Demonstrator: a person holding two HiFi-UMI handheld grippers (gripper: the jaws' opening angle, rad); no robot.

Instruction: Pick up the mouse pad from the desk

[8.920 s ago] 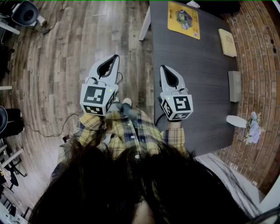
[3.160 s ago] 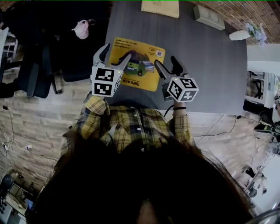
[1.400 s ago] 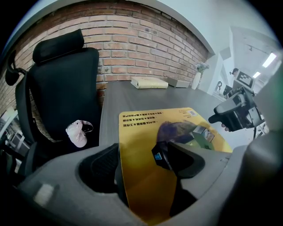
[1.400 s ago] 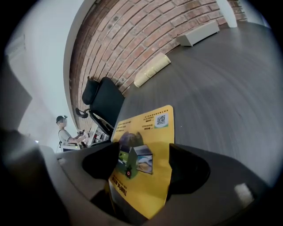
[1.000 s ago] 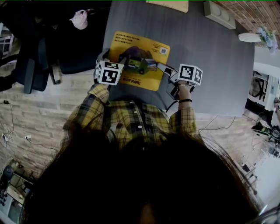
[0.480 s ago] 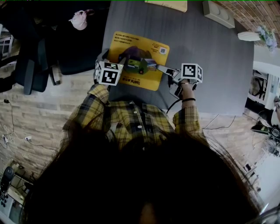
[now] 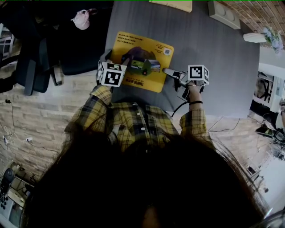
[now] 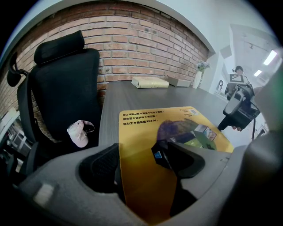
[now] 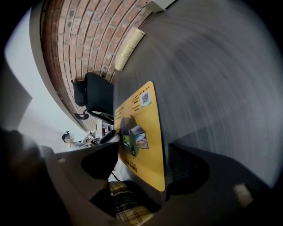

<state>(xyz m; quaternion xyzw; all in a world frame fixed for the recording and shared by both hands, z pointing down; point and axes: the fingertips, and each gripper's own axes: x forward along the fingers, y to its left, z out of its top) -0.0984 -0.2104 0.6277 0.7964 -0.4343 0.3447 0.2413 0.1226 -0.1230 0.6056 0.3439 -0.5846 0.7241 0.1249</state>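
A yellow printed mouse pad (image 7: 133, 44) lies near the left edge of the dark grey desk (image 7: 213, 67). My left gripper (image 7: 116, 58) sits at the pad's near left corner. In the left gripper view the mouse pad (image 8: 150, 128) runs between the jaws of that gripper (image 8: 137, 163), in front of the left jaw and behind the right one, so they are shut on it. My right gripper (image 7: 171, 76) hovers open over bare desk just right of the pad. In the right gripper view the pad (image 9: 152, 132) lies ahead of the spread jaws of the right gripper (image 9: 139, 167).
A black office chair (image 7: 44, 58) stands left of the desk with a small pink object (image 7: 81, 18) on its seat. A tan book (image 7: 171, 3), a grey box (image 7: 224, 14) and a white dish (image 7: 254, 37) lie along the desk's far side.
My right gripper has slid to the right, off the pad's right edge. The left gripper and the pad have stayed where they were.
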